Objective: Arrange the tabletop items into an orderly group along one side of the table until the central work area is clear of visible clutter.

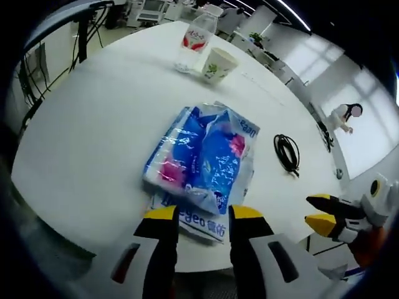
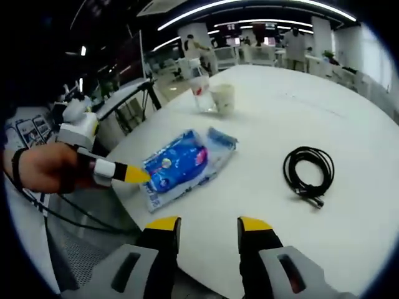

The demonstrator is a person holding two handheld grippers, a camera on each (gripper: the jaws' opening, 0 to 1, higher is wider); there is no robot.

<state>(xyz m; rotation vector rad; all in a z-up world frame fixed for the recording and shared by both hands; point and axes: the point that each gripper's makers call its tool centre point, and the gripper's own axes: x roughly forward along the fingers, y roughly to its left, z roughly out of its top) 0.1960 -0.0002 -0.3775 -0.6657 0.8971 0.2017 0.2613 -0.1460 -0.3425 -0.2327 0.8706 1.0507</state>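
Surface: I see a round white surface (image 2: 349, 112), its near edge under both my tools.
Left hand: a bare hand (image 2: 47, 167) with a dark wristband grips the left tool (image 1: 201, 217) low by the surface's edge; jaws apart, released, tips just short of the packet.
Right tool: my right tool (image 2: 209, 224) hovers above the edge, jaws apart, gripping nothing.
Packet: blue-and-pink plastic tissue packet (image 1: 202, 156) lies flat near the edge.
Cable: coiled black cable (image 2: 308, 171) lies apart, to its right.
Bottle, cup: clear plastic bottle (image 1: 195, 40) and white paper cup (image 1: 217, 65) stand together at the far side.
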